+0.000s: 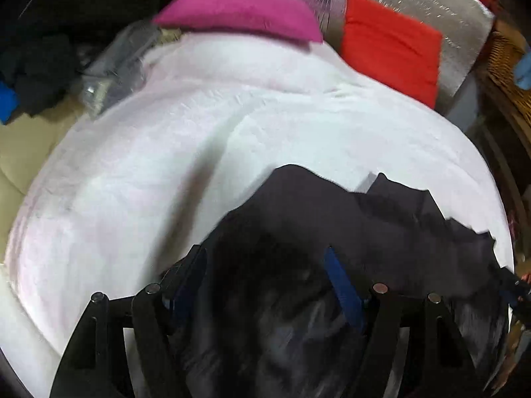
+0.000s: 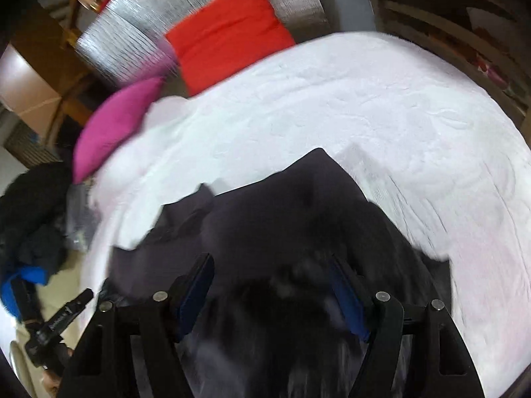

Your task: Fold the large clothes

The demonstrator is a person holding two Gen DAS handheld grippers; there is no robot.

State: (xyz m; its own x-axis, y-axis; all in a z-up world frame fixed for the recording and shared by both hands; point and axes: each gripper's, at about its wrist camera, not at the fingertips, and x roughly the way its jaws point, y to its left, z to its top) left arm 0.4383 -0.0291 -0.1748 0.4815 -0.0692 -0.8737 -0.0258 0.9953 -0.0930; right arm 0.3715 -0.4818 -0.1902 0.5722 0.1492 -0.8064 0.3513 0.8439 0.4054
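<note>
Garment: I see a dark garment (image 1: 348, 219) at lower centre of both wrist views, lying on the bed (image 1: 166, 182) with its white fleecy cover.
Handling: I judge it soft, limp and light; it will sag and slide. I would pinch it at an outer edge or corner.
Left hand-held gripper (image 1: 268, 285): jaws stand wide, cloth blurred between them, pads not pressing.
Right hand-held gripper (image 2: 272, 288): likewise wide apart, gripping nothing.
Containers: wicker basket (image 1: 507, 66) at right edge, contents unclear.

Dark garment (image 1: 298, 232) smeared by motion blur near both cams, lower part cut off by frame edge. I can't tell if either gripper's pads touch the cloth.
</note>
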